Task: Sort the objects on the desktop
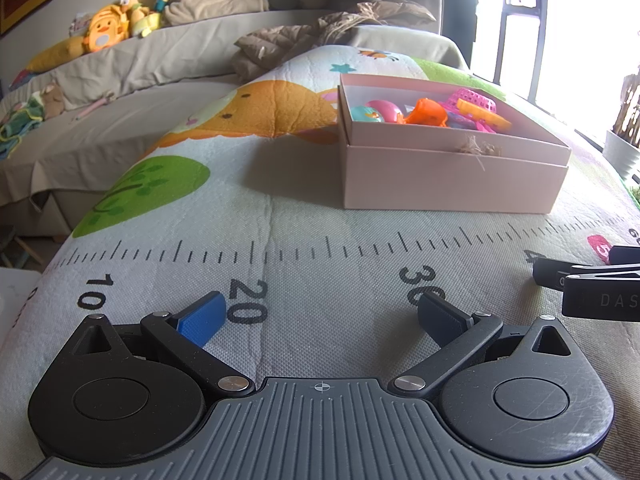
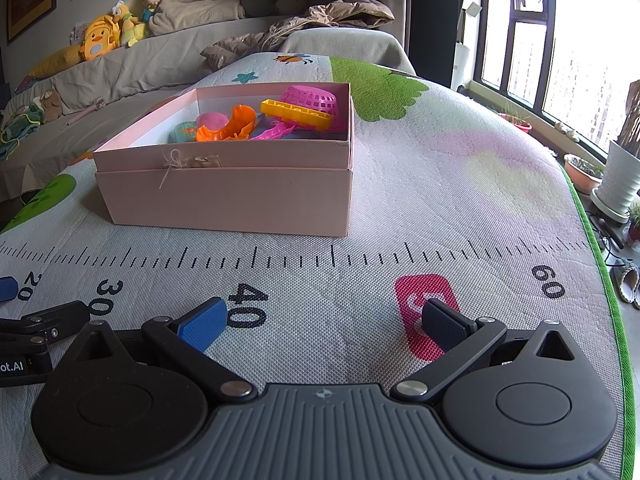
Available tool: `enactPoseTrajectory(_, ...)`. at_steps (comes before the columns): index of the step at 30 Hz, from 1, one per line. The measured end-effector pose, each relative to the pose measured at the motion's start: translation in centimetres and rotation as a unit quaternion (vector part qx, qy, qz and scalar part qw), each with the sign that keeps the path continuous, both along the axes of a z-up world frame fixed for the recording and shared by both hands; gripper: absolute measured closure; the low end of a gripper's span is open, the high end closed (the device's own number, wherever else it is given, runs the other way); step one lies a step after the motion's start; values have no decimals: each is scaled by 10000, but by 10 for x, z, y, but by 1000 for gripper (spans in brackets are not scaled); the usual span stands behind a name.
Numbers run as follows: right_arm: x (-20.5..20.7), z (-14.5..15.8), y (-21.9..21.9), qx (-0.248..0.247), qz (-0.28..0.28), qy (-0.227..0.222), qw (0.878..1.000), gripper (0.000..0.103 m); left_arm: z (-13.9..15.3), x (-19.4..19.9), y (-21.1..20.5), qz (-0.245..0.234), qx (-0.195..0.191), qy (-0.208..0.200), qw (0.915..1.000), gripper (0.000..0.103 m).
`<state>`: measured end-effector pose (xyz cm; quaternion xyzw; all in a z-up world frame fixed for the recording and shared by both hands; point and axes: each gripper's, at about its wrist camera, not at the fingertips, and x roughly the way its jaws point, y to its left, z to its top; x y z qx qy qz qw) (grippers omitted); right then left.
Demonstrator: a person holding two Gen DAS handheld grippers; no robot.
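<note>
A pink cardboard box [image 1: 452, 184] [image 2: 224, 196] stands on the play mat, its tray holding plastic toys: an orange piece [image 2: 230, 126], a yellow brick [image 2: 296, 114], a pink mesh basket [image 2: 314, 102], a teal toy [image 2: 184, 132] and a pink ball [image 1: 382, 110]. My left gripper [image 1: 320, 314] rests low on the mat near the printed 20 and 30, open and empty, the box ahead to its right. My right gripper [image 2: 324, 320] sits open and empty near the printed 40, the box ahead to its left. Each gripper's side shows in the other's view.
The mat [image 2: 440, 184] has a printed ruler and cartoon shapes; its green edge [image 2: 608, 280] drops off at the right. A covered sofa [image 1: 132, 60] with soft toys [image 1: 106, 30] lies behind. Plant pots [image 2: 618, 176] and slippers [image 2: 628, 284] sit by the window.
</note>
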<state>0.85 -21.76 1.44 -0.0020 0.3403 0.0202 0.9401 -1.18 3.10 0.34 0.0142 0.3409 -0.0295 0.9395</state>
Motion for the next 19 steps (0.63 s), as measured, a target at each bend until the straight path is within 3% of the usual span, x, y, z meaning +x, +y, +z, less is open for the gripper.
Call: enactPoseTrajectory(19,0,0,0,-7,1,-1,10000,0,5,4,-5,167,-17,279,9995,0)
